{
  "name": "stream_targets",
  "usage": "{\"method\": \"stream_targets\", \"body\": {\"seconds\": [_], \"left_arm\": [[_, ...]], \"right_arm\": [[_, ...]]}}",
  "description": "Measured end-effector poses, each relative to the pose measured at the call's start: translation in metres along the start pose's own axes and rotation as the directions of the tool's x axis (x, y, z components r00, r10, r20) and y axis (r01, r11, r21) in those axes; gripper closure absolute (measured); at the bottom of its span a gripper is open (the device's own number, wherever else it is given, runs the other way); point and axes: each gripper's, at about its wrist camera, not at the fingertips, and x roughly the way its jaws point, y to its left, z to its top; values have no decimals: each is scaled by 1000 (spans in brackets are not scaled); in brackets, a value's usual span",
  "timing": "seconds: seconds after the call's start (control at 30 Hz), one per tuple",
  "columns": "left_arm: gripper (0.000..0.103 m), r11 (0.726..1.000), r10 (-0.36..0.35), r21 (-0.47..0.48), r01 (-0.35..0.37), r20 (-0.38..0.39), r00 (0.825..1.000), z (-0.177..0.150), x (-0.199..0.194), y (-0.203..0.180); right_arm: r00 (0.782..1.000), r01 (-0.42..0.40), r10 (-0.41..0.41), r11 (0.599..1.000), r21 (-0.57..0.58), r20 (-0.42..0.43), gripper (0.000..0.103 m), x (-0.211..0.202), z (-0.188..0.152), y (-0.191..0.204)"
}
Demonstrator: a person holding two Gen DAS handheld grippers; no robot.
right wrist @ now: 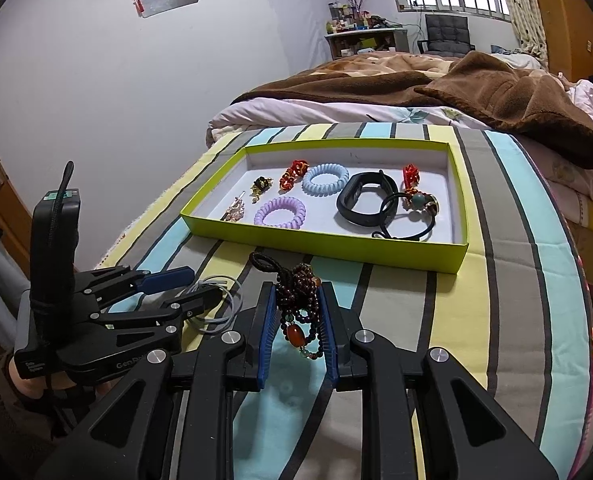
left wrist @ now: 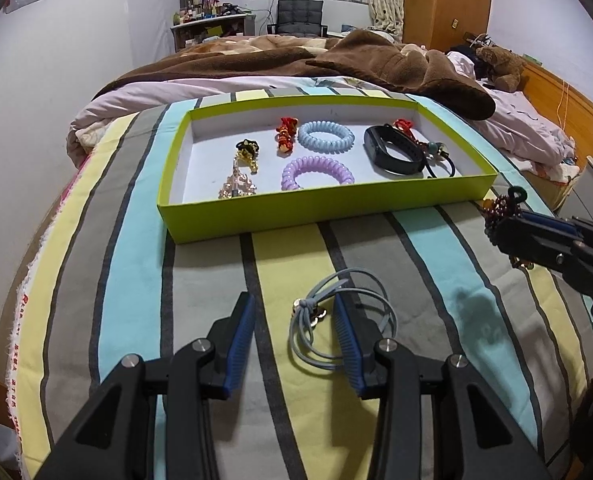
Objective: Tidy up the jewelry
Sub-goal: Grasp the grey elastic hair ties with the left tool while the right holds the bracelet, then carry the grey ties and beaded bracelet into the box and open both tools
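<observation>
Your right tool (right wrist: 296,320) grips the bead bracelet (right wrist: 298,304) (tray (right wrist: 320,236) next), left tool (left wrist: 294,340) wide over the grey hair tie (left wrist: 344,320): close, lift.

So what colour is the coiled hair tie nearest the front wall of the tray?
Lilac purple; the coiled hair tie shows best in the right wrist view.

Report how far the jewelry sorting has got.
Done: the green tray already holds two spiral hair ties, a black wristband, knotted charms and hair clips.
In hand: the right hand-held gripper is shut on a dark bead bracelet, not yet in the tray.
Left: the blue-grey hair tie lies on the striped sheet, with the open left hand-held gripper at it.
</observation>
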Motion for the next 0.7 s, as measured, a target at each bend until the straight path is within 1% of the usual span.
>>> {"method": "stream_targets", "body": {"seconds": [0.1,0.17,0.2,0.23,0.4,0.7], "left_arm": [[62,1000,1,3,-1,2,1000,0,0,0],[67,1000,-3,9,3,3,1000,0,-1,0],[74,1000,-5,12,5,4,1000,0,-1,-1],[77,1000,-10,17,10,4,1000,0,-2,-2],[85,999,-12,35,12,4,1000,1,-2,-6],[85,1000,-8,29,7,29,1000,1,-8,-6]], "right_arm": [[1000,3,-3,1000,2,-2,81,1,-1,-1],[1000,4,-4,1000,3,0,81,0,-2,-2],[1000,6,-6,1000,4,1,81,1,-2,-2],[1000,6,-6,1000,6,1,81,1,-2,-3],[1000,7,-7,1000,10,2,81,1,-2,-3],[1000,12,-12,1000,12,6,81,0,-2,-3]]}}
